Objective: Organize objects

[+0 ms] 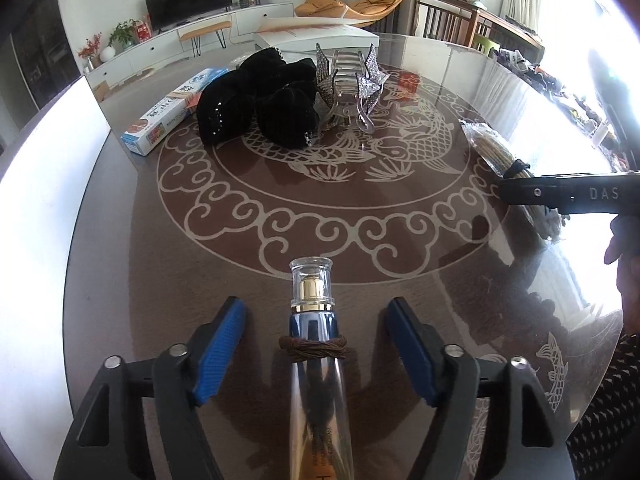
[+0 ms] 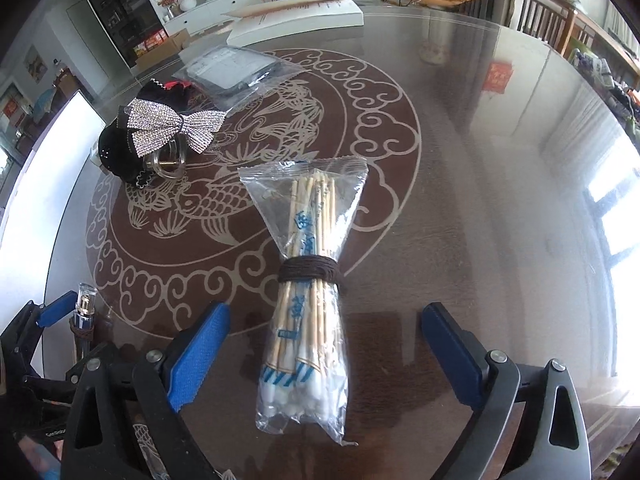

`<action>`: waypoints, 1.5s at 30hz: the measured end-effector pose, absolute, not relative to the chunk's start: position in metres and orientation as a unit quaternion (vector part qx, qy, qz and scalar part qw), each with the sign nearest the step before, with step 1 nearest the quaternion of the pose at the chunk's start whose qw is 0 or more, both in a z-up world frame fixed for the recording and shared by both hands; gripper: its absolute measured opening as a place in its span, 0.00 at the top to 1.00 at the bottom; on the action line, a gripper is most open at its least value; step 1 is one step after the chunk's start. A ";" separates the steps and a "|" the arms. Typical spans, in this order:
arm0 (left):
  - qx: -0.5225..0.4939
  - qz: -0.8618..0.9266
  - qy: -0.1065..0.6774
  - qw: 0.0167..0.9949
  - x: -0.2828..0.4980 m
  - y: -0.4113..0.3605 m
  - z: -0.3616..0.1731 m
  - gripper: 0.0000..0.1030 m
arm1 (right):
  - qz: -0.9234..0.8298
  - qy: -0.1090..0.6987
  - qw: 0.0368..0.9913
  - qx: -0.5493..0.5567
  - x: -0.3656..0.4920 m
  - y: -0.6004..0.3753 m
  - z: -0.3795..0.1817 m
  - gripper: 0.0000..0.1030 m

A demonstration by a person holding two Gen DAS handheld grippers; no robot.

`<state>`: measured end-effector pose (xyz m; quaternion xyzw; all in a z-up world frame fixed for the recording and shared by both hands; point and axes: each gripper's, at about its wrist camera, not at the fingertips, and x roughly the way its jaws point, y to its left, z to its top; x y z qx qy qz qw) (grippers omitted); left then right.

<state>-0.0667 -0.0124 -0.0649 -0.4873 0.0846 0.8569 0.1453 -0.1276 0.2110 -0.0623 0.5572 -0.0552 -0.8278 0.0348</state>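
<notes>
Between left gripper (image 1: 316, 356) fingers: bottle (image 1: 318, 364), cap pointing away.

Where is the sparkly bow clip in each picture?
Left wrist view: the bow clip sits at top centre, right of the black scrunchie.
Right wrist view: the bow clip sits at upper left, on top of the scrunchie.
Shared landmark: the fish pattern on the table.

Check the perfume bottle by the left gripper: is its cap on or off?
On. The perfume bottle lies flat on the table, its clear cap seated over the gold collar.
</notes>
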 end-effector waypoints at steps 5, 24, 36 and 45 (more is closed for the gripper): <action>-0.470 0.869 0.034 0.151 -0.061 -0.040 -0.058 0.80 | -0.820 -0.025 0.015 0.572 -0.136 0.197 -0.054 0.72; -0.239 0.956 -0.160 0.054 0.071 -0.269 0.128 0.81 | -0.862 -0.054 0.292 0.411 -0.062 -0.028 0.112 0.72; -0.371 0.913 -0.125 -0.116 -0.014 -0.371 0.050 0.77 | -0.798 -0.039 0.365 0.477 -0.085 -0.187 0.066 0.50; -0.321 0.937 -0.132 -0.028 0.009 -0.284 0.077 0.17 | -0.885 -0.030 0.229 0.405 -0.090 -0.047 0.039 0.14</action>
